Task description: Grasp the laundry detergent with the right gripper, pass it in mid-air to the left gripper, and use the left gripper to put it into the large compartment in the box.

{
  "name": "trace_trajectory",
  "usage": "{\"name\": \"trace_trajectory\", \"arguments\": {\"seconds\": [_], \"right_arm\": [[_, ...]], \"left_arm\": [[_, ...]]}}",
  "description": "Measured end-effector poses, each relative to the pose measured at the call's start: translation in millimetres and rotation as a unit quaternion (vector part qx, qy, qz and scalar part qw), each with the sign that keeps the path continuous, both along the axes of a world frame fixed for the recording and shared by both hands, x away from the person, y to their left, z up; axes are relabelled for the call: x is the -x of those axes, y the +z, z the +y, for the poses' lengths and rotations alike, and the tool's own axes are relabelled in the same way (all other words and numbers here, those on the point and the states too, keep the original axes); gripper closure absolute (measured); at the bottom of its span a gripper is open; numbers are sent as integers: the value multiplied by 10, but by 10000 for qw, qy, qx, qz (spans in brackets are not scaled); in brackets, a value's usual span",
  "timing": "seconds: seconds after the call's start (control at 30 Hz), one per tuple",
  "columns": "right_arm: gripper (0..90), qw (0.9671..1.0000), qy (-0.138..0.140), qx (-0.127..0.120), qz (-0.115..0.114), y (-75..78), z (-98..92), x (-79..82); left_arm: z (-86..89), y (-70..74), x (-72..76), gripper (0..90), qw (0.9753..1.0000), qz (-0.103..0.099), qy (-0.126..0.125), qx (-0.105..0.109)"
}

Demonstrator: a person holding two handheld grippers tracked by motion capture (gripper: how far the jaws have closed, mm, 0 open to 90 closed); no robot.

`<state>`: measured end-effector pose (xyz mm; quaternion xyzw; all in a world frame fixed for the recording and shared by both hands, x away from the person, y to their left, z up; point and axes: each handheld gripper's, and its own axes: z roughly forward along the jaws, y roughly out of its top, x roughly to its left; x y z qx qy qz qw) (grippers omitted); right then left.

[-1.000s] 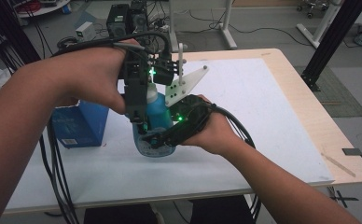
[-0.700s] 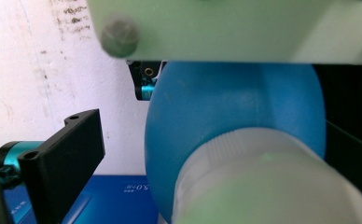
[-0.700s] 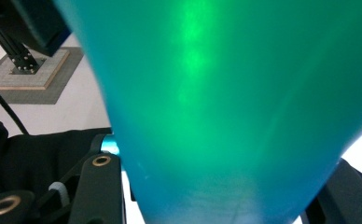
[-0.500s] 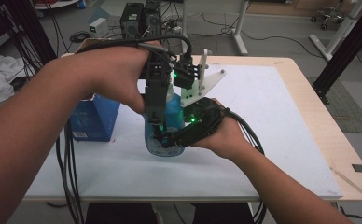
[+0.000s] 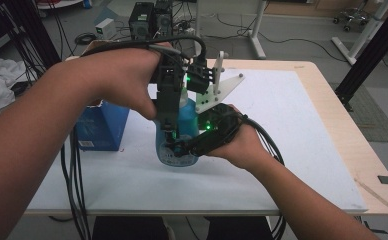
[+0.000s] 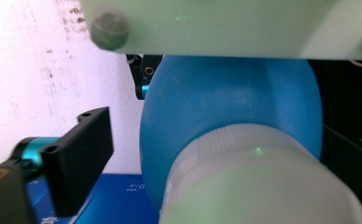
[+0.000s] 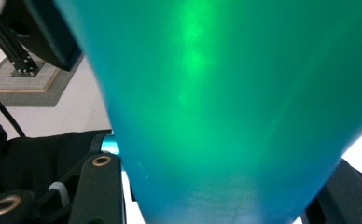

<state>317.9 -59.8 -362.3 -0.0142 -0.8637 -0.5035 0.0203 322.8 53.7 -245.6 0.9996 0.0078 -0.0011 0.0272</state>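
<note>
Bottle [image 5: 178,137] upright, long axis vertical, cap [image 6: 258,186] up.

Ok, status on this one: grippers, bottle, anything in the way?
Right gripper clamped on blue bottle body. Left gripper over the white cap, jaws open. Bottle upright on table. Blue box alongside, clear.

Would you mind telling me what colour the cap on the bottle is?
The cap is white, on a blue bottle; the left gripper view shows it best.

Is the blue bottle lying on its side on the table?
No, the blue bottle stands upright on the table, the right hand-held gripper at its body.
</note>
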Motion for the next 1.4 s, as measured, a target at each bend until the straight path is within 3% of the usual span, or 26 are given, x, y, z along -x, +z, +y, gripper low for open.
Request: {"name": "trace_trajectory", "arguments": {"seconds": [1.17,1.4], "right_arm": [[463,10000,-18,-72,17,18,-15,7],[464,10000,-21,-79,10,17,-12,11]], "left_arm": [[-67,20,21,242,9999,41,-90,-88],[-76,20,26,332,9998,102,-135,-113]]}}
